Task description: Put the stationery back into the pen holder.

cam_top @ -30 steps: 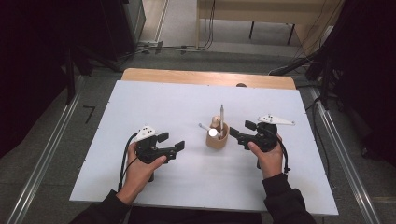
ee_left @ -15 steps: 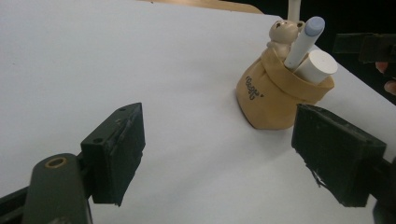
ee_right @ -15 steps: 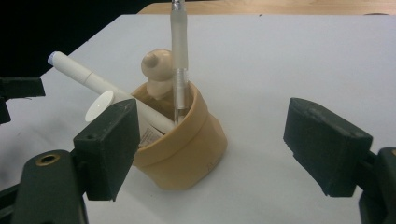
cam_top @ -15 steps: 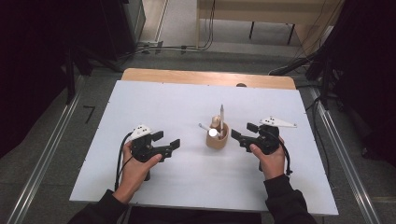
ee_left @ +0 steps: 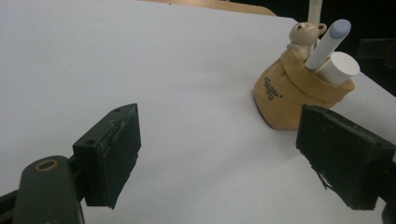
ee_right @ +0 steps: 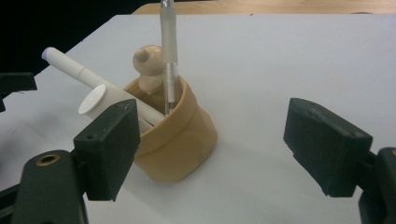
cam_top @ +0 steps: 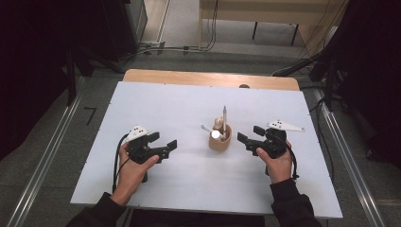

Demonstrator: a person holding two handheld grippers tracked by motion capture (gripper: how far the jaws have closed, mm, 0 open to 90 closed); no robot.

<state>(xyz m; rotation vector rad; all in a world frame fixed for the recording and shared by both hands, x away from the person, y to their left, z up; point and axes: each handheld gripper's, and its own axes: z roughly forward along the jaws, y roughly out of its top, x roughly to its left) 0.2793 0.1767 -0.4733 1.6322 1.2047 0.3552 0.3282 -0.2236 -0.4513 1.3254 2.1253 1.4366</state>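
Left tool (cam_top: 163, 146) lower left of centre, jaws wide and just been opening, nothing between them. Tan pen holder (cam_top: 220, 140) at frame centre on white tabletop (cam_top: 156, 101), white pens (cam_top: 208, 130) sticking out. Right tool (cam_top: 247, 139) just right of holder, jaws wide, empty.

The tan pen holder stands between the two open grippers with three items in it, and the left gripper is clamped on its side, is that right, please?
Not quite: the left gripper is open and clamps nothing; the left gripper view shows the tan pen holder standing apart beyond it. The rest holds.
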